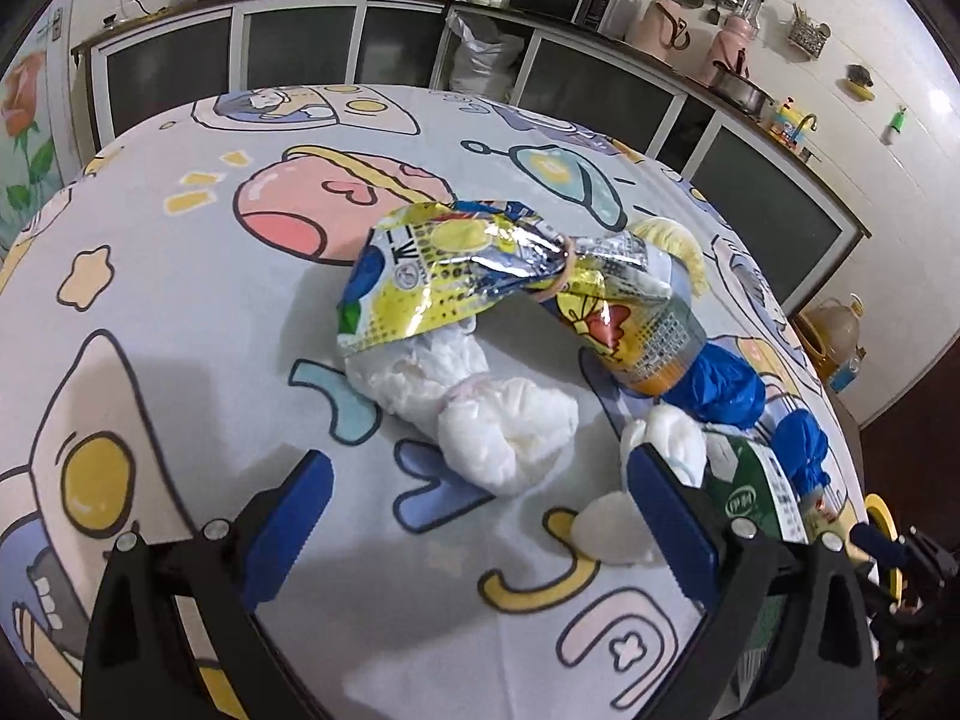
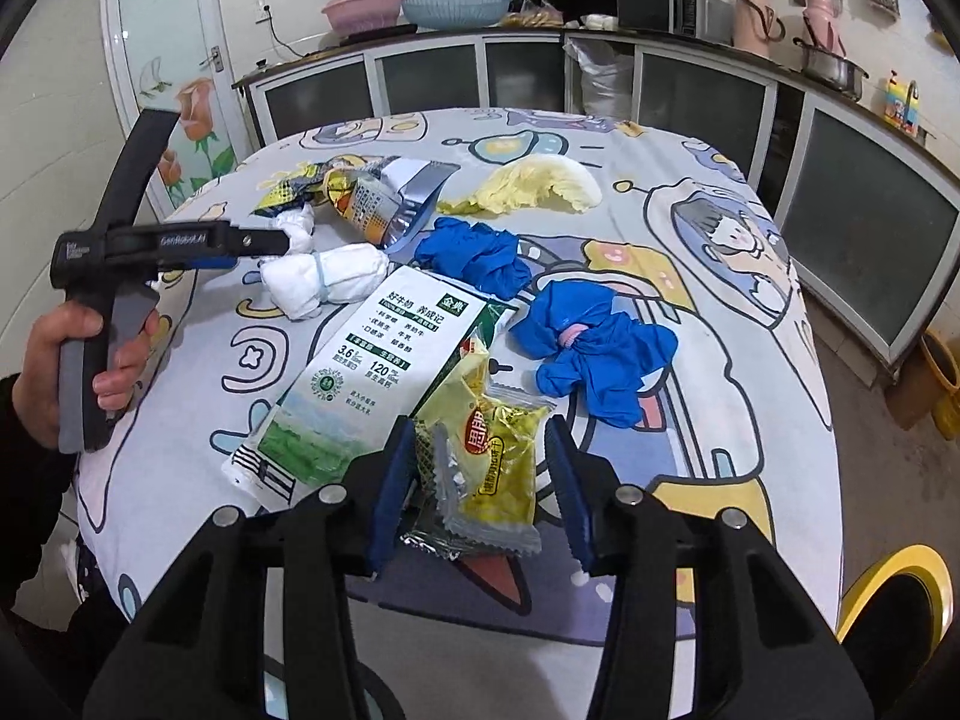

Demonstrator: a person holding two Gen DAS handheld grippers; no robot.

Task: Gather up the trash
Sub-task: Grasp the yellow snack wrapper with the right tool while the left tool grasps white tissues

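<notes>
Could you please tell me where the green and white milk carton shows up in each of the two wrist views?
Left wrist view: the milk carton is at lower right, partly hidden behind the tongs' right finger.
Right wrist view: it lies flat at centre-left, under the yellow snack packets.
Shared landmark: the blue glove bundle tied with a pink band, just beside it.
</notes>
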